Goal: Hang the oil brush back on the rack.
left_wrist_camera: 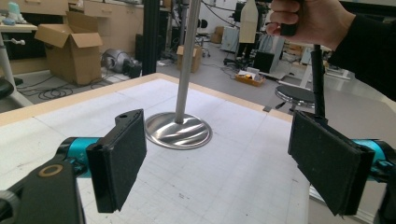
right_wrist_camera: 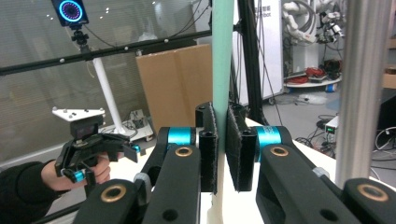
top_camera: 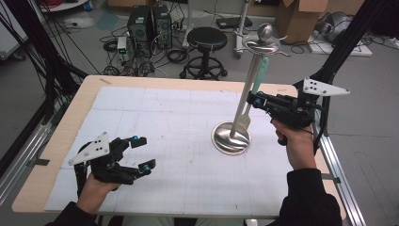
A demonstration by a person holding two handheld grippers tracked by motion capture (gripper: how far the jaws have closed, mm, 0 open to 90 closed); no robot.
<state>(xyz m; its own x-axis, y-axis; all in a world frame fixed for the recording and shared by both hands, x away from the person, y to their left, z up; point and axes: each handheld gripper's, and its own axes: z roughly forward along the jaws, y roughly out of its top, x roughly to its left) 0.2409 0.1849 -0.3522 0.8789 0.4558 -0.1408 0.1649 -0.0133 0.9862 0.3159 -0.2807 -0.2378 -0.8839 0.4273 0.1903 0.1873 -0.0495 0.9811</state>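
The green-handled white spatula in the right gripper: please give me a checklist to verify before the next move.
1. Right gripper shut on the green-handled white spatula: ok.
2. Spatula hangs upright, blade down: ok.
3. Spatula hooked on the tall steel stand: cannot tell.
4. Blade off the stand's round steel base: cannot tell; they overlap in the high view.
5. Left gripper open, apart from the stand: ok.

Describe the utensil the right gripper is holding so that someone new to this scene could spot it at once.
Start at the tall steel stand with a round base, right of centre on the white table mat. Beside its pole, the right gripper is clamped on a spatula. Unlike the bare metal pole, it has a mint-green handle and a cream blade hanging over the base.
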